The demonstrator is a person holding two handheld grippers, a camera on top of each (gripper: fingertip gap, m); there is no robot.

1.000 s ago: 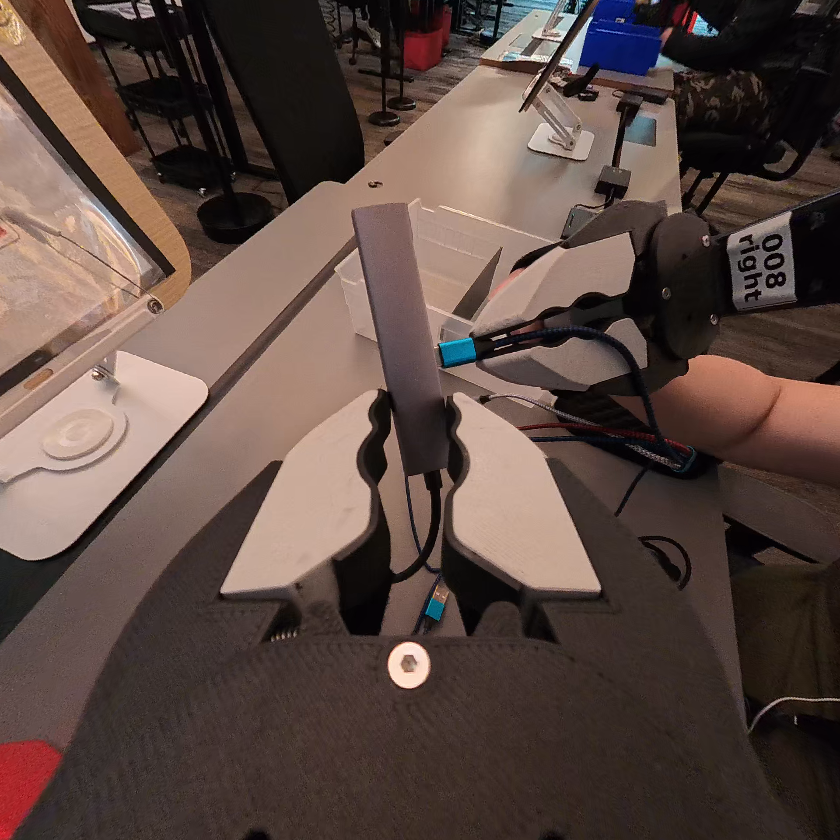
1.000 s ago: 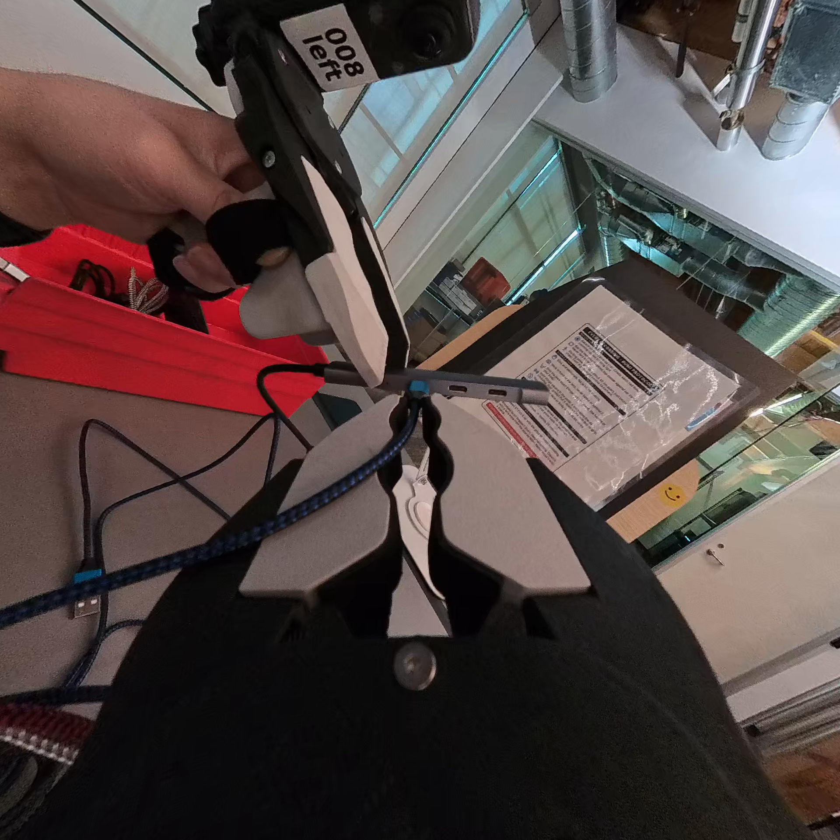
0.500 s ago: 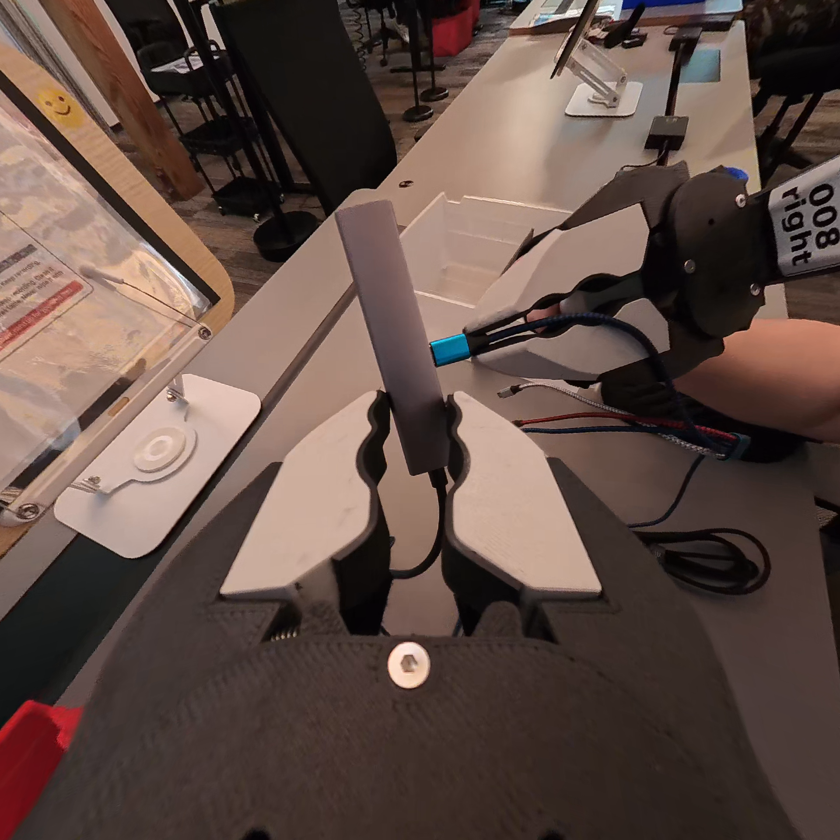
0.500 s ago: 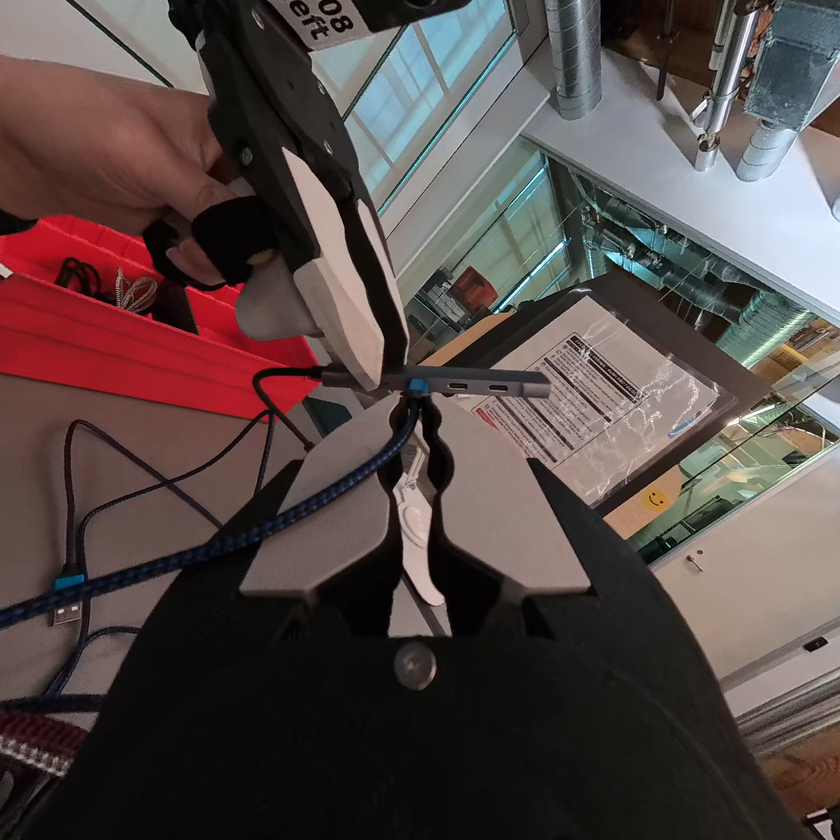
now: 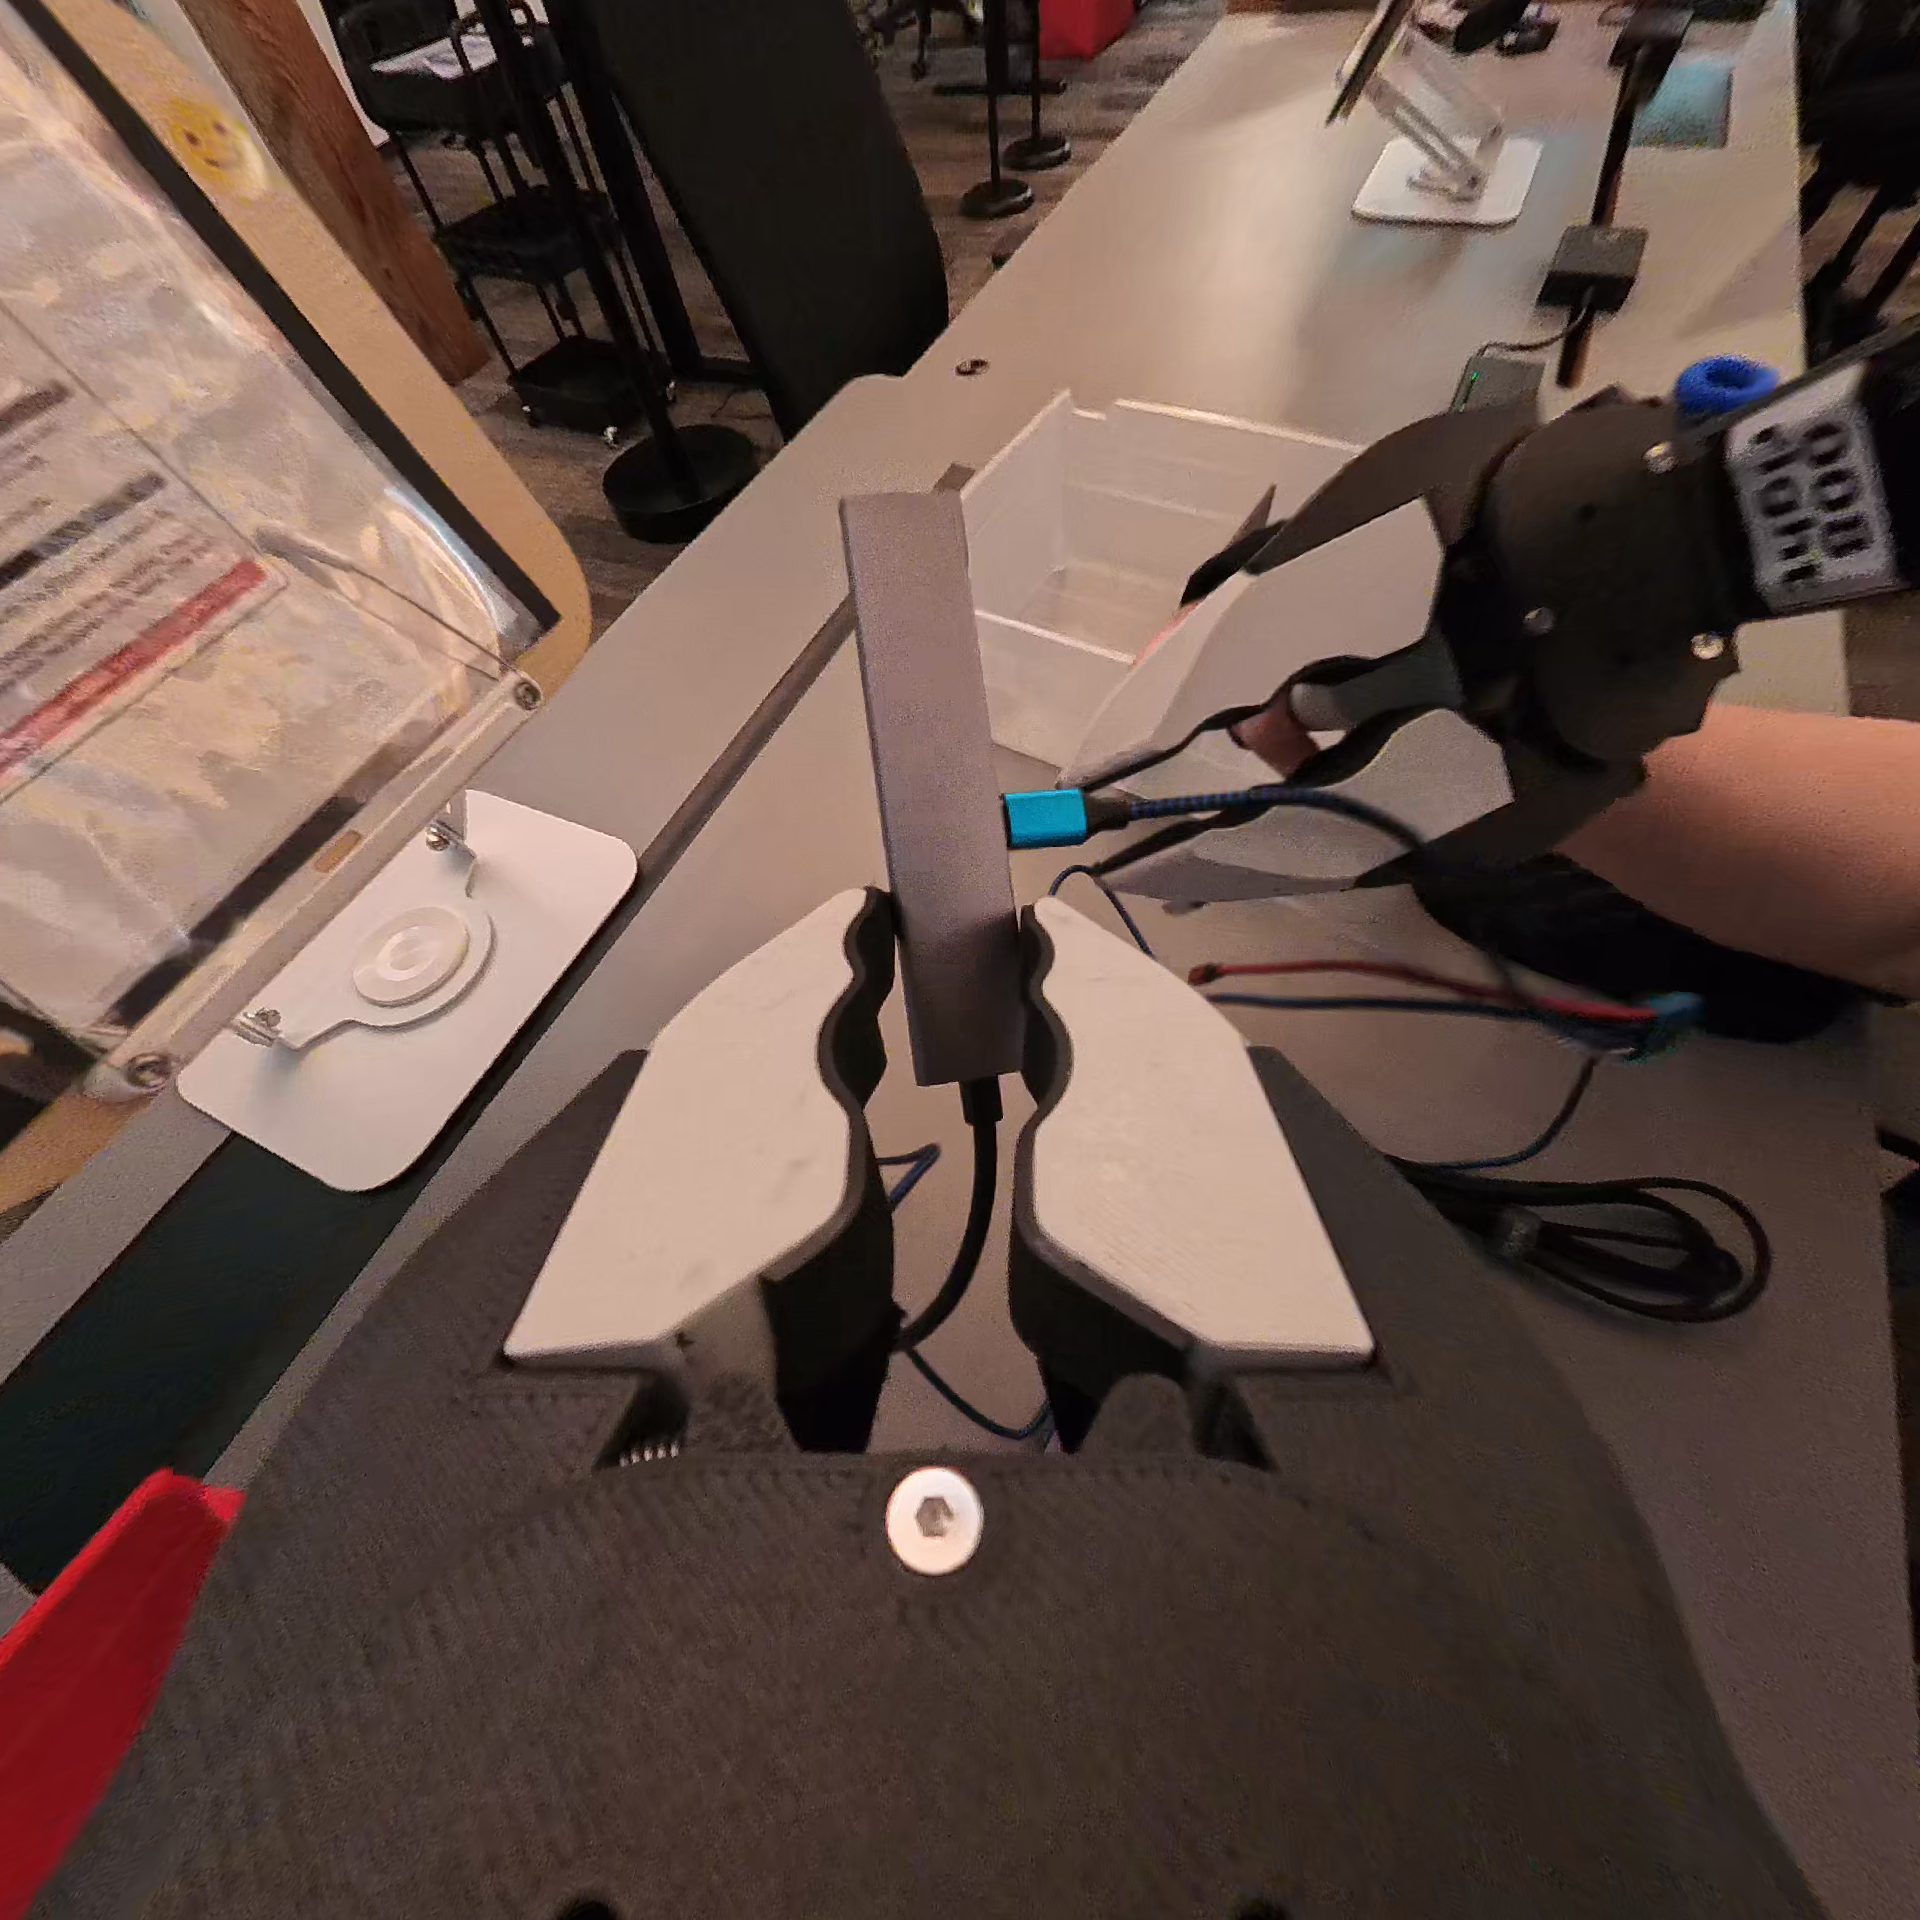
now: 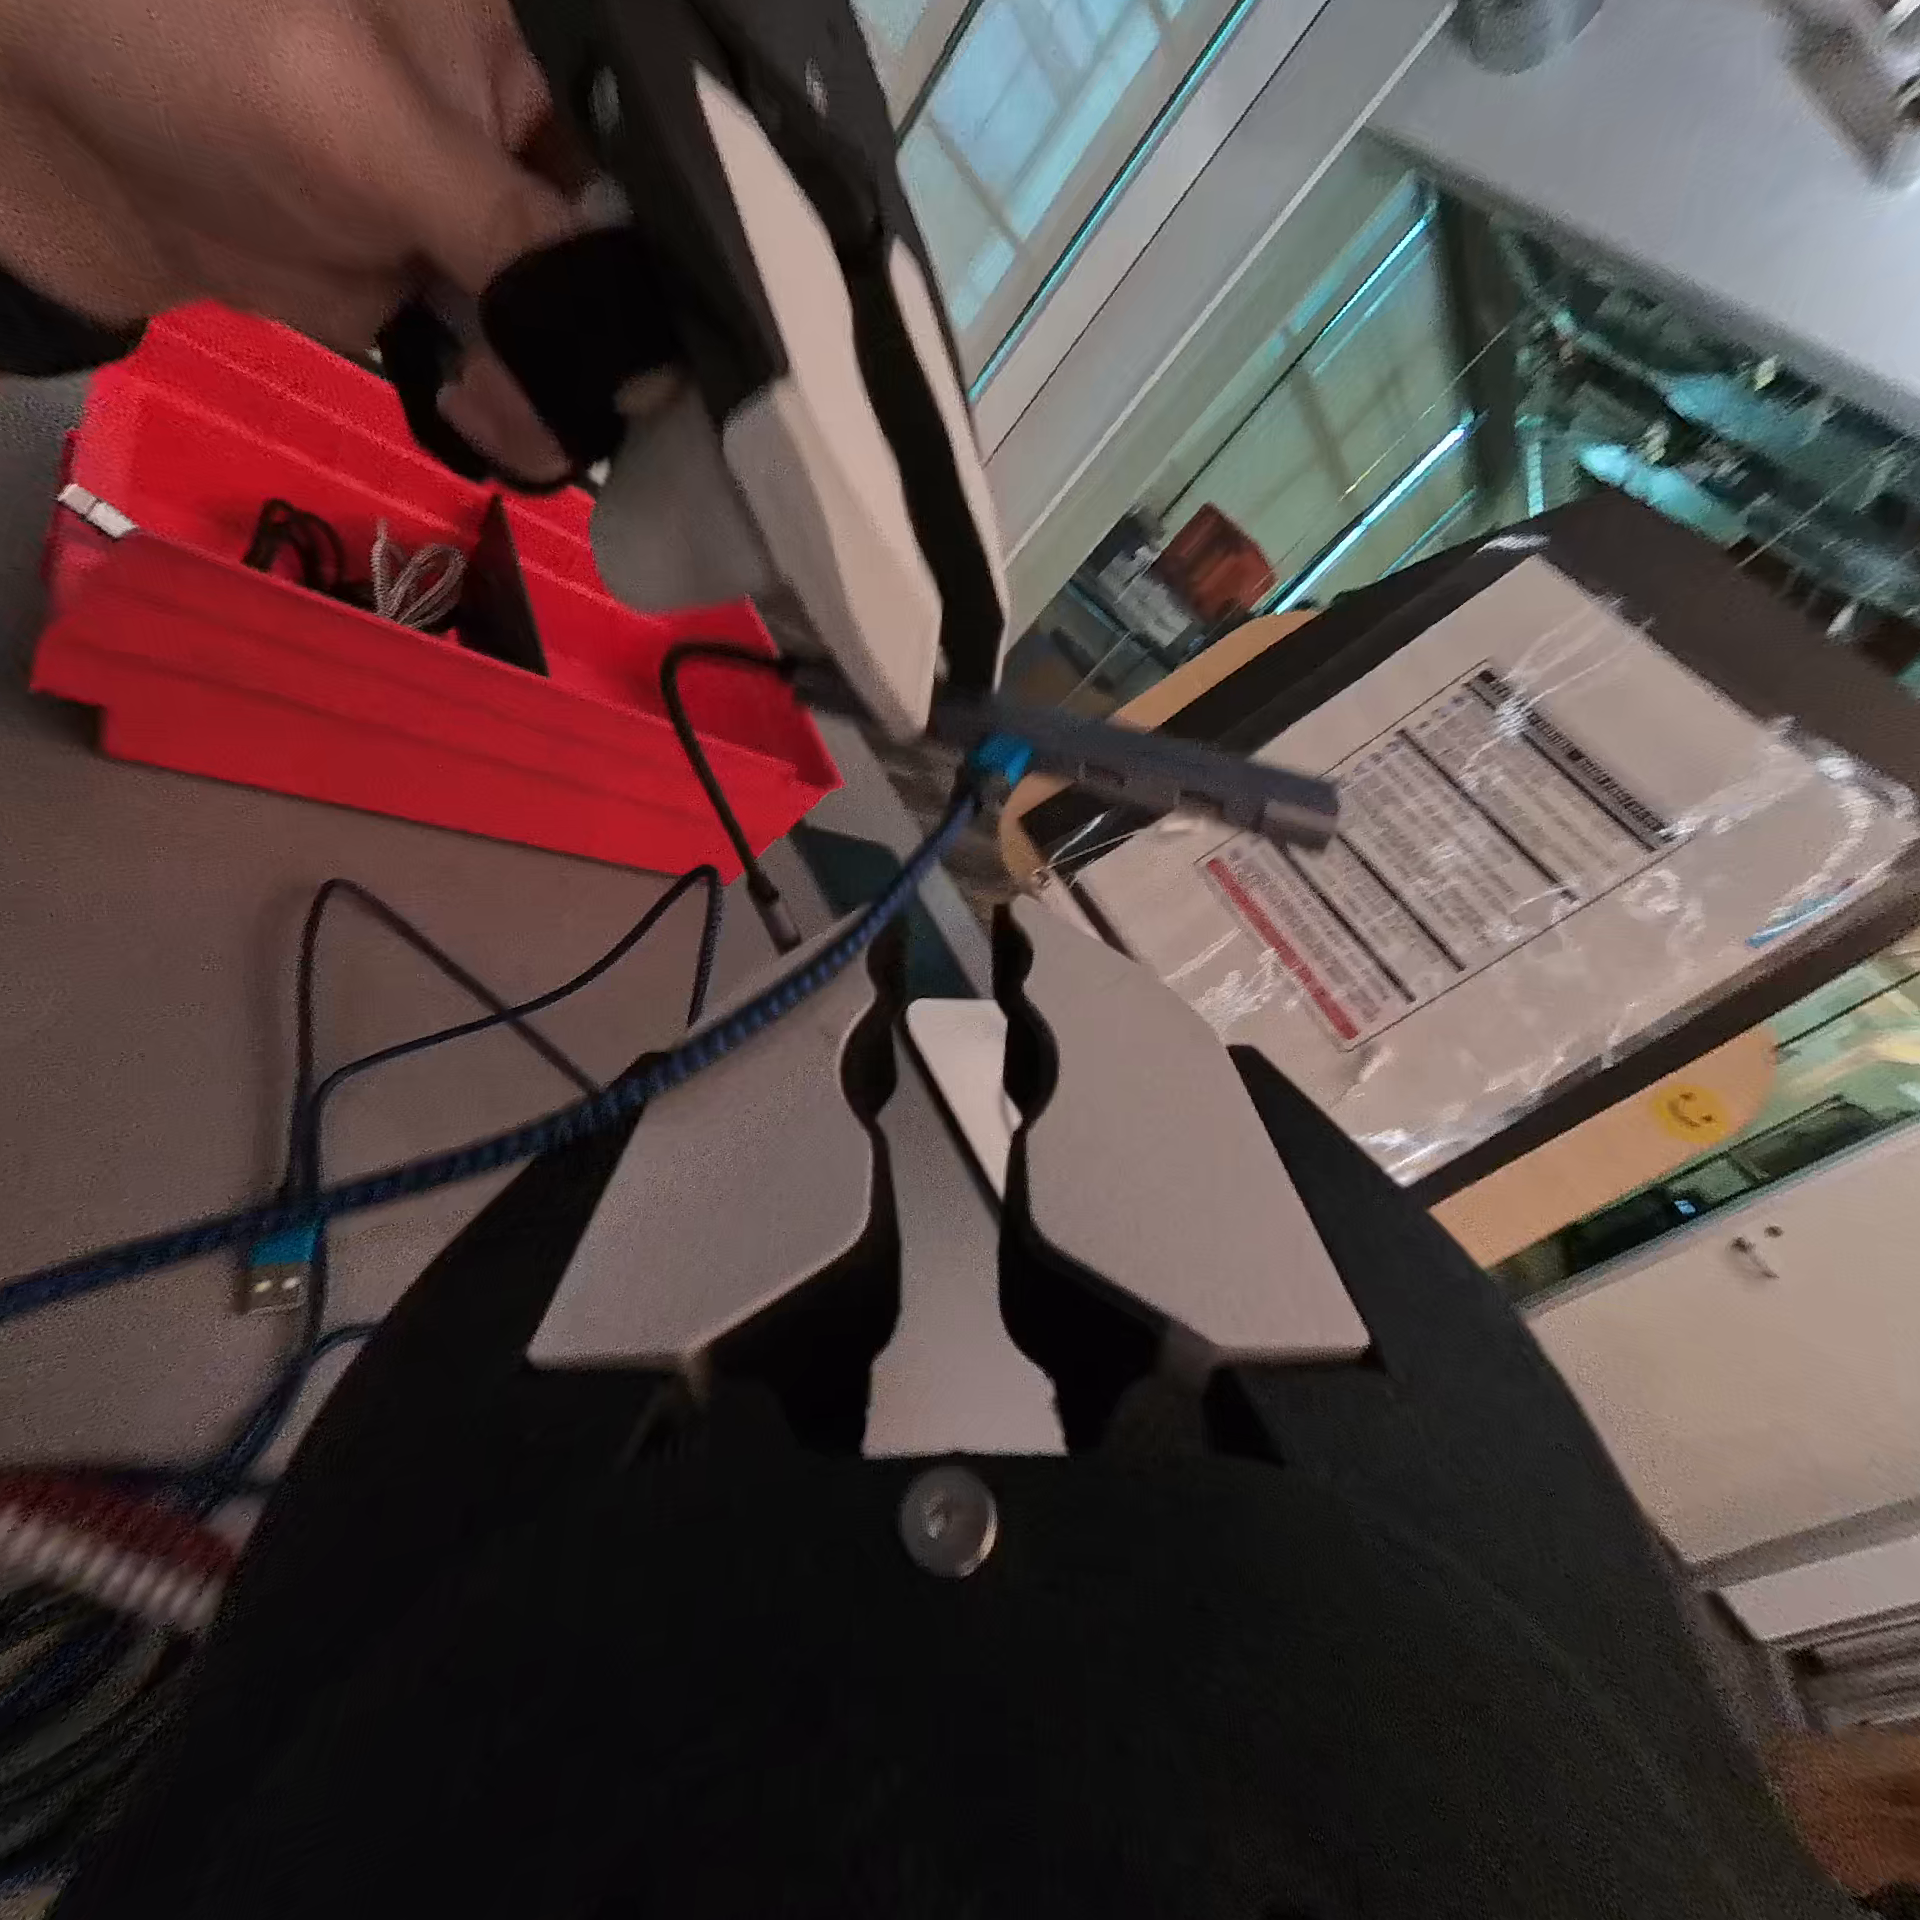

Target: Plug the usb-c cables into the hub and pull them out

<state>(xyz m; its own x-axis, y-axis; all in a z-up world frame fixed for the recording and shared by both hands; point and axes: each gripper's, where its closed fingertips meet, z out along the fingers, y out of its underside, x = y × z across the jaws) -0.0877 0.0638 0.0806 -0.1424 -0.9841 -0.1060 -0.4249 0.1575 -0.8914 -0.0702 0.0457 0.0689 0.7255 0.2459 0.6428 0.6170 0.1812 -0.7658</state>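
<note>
inside, red bin (image 6: 416, 707) holds coiled cables (image 6: 364, 566); white bin (image 5: 1101, 582) looks bare.

- An open-plan office or lab workspace, judging by the long grey desk (image 5: 1195, 270) that runs far down the room.
- Along it stand tablet stands (image 5: 1444, 156) on white bases, one after another like workstations.
- A framed notice under clear plastic (image 6: 1475, 831) is propped on its own white stand base (image 5: 416, 987).
- Sorting bins sit on the desk: a white one (image 5: 1101, 561) and a red one (image 6: 312, 665) with coiled cables inside.
- Loose cables (image 5: 1590, 1236) lie across the desktop.
- Black stands with round bases (image 5: 675, 468) rise from a wood-look floor.
- Glass partitions (image 6: 1195, 343) and exposed ducting overhead suggest a commercial building.
</note>
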